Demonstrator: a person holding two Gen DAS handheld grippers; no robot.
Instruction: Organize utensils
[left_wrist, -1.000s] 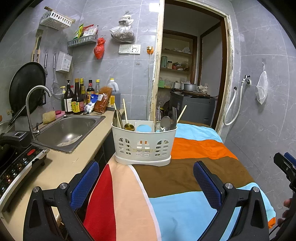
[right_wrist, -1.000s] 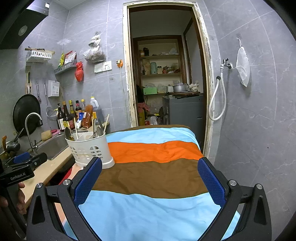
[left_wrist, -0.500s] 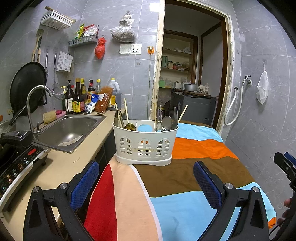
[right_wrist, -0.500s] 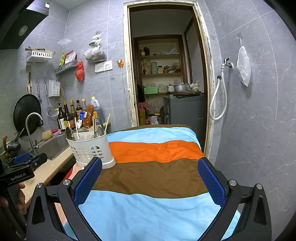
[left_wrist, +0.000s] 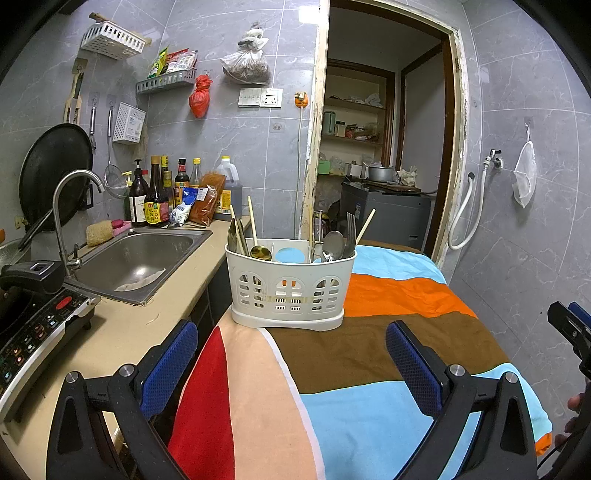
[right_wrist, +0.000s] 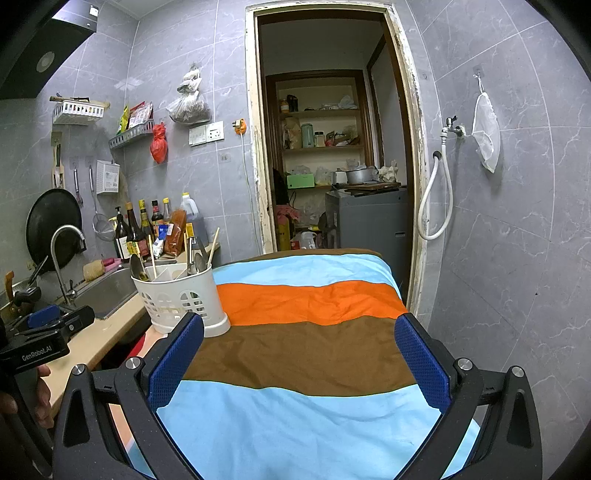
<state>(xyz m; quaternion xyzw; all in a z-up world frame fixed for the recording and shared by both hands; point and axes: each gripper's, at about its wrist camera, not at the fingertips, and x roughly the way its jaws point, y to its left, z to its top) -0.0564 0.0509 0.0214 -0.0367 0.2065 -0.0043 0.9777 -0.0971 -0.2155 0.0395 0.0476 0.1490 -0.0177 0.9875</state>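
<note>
Utensils stand upright in the white holder, which sits on the striped cloth near the edge that meets the counter; spoons, a fork and chopsticks lean in its left and right sections, and the middle one looks nearly bare. We hold the left gripper low over the cloth, short of the holder, its fingers spread wide with nothing between them. Our right gripper hangs further off to the side, over the brown stripe, its fingers likewise apart and holding nothing. We judge the holder the main risk: it looks light and tall, it rests on soft cloth rather than a hard top, and a sideways pull on one handle could tip it toward the counter or the sink. The handles crowd together on the right, so closing on one may catch its neighbour and drag both out. Thin chopsticks may slip or twist between the wide blue pads. Reaching with both tools at once could make them knock together over the narrow rim.
</note>
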